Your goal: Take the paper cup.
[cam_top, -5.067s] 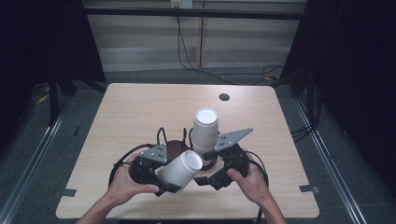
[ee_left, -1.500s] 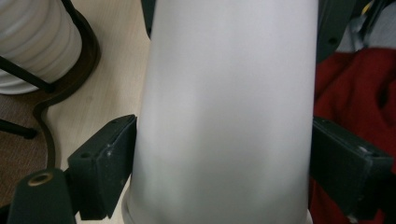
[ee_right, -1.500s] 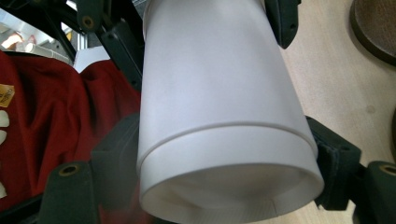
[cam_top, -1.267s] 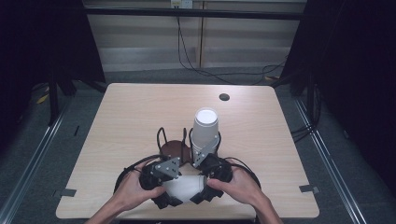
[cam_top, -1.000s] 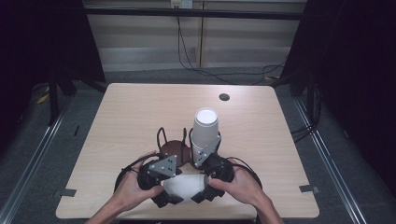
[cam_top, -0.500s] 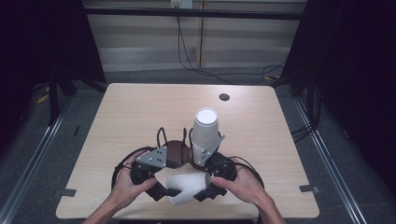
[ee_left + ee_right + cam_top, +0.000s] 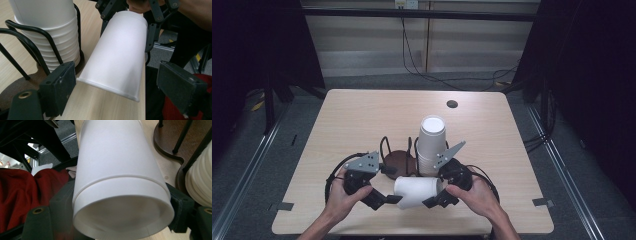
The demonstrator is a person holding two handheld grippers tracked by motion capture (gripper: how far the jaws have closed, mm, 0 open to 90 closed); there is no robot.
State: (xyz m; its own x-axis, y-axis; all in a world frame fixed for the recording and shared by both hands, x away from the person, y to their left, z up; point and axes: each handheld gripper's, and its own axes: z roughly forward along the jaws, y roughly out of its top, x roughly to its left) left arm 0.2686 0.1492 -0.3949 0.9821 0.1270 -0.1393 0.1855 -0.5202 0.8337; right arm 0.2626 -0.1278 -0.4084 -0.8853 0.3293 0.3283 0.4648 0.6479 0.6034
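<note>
Since the white paper cup (image 7: 418, 189) is light and crushable, keep your right gripper (image 7: 435, 198) clamped gently near its base; your left gripper's (image 7: 393, 199) jaws stand apart around the rim.

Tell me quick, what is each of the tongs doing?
Left tongs: open, jaws either side of the white cup, not pressing.
Right tongs: shut on the white cup.
</note>
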